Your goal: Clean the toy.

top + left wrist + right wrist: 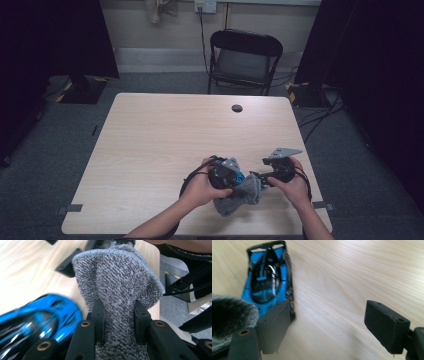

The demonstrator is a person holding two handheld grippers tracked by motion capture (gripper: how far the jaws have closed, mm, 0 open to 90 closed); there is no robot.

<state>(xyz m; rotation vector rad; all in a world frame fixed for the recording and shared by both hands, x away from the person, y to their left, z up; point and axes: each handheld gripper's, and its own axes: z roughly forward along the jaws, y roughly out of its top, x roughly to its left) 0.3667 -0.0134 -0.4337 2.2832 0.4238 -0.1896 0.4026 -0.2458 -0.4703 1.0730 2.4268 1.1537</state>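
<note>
Grey terry cloth (117,290), thick and looped, was bunched between the jaws of the left gripper (119,321), which were pinched in tight on a gathered fold of it. In the high view the cloth (240,196) lay crumpled near the front edge of the pale wooden table (165,135), between the person's two hands, with the left gripper (239,181) at its upper left and the right gripper (258,179) just beside it. The right gripper (329,325) had its jaws standing wide apart over bare tabletop, with nothing between them. A small blue and black toy car (269,280) lay on the wood just beyond that gripper's one jaw, close to the cloth.

The cloth looked soft, light and limp: it would drape and fold rather than keep any shape, and a bite on one fold would likely lift the rest in a hanging bundle. Its pile should give the pads plenty of friction, so slipping seemed unlikely. A hemmed edge or corner would be the better place to take hold for spreading it out; a grab in the middle would only bunch it further. The car, by contrast, seemed hard and glossy, apt to roll or skid if nudged
</note>
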